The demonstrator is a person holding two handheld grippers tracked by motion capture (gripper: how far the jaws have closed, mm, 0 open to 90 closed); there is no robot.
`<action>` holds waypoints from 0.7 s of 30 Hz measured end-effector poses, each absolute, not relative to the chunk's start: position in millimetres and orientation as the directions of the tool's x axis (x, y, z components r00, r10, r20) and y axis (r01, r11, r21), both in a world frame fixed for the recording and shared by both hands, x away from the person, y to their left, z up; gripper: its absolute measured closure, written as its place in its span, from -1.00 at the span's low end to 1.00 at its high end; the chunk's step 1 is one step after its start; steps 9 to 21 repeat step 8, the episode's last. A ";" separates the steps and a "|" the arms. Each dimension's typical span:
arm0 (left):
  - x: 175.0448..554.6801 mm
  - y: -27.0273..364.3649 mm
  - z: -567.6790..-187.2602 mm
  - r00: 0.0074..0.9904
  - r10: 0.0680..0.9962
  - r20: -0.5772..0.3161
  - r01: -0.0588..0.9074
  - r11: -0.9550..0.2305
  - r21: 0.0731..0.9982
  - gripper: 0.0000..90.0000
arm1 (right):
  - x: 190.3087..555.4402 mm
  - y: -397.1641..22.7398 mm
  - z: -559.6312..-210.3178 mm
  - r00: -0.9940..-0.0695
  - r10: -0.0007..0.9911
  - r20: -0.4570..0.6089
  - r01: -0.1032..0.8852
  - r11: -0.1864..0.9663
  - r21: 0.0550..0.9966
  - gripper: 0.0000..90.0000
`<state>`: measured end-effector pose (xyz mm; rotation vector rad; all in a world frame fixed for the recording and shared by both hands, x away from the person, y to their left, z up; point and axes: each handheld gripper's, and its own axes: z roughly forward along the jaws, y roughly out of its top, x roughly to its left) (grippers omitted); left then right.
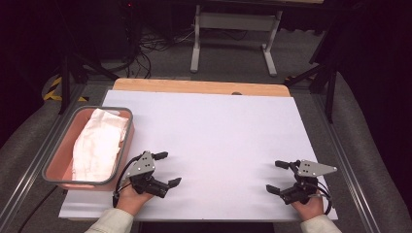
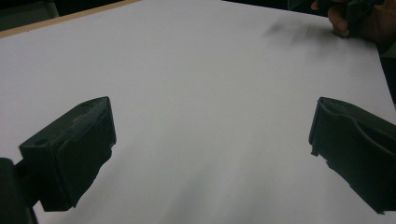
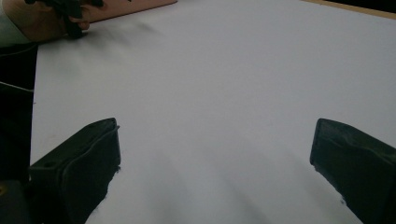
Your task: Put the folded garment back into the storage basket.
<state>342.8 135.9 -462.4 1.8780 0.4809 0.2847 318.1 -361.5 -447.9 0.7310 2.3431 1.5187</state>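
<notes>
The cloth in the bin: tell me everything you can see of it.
The cloth is white, crumpled and loosely folded, soft fabric by its look. It lies lengthwise in the pink, grey-rimmed bin at the table's left edge, covering most of its floor, its far end riding up near the rim. Neither gripper touches it; the left gripper is nearest, open.

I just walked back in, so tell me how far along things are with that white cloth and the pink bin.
Done, by the look of it: the crumpled white cloth lies inside the pink grey-rimmed plastic bin at the left edge of the white table. In hand: nothing; the left gripper and right gripper rest open near the front edge. Left: any handling of the cloth, which neither gripper touches.
</notes>
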 end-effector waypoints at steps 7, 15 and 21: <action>343.0 137.1 -461.9 0.885 0.464 -0.049 0.200 -0.282 0.938 -0.97 | 318.2 -361.5 -447.7 -0.841 0.538 0.055 0.270 0.330 0.905 -0.95; 343.0 137.2 -461.7 0.886 0.461 -0.048 0.200 -0.286 0.937 -0.97 | 318.2 -361.5 -447.7 -0.841 0.538 0.055 0.270 0.330 0.905 -0.95; 343.0 137.2 -461.7 0.886 0.461 -0.048 0.200 -0.286 0.937 -0.97 | 318.2 -361.5 -447.7 -0.841 0.538 0.055 0.270 0.330 0.905 -0.95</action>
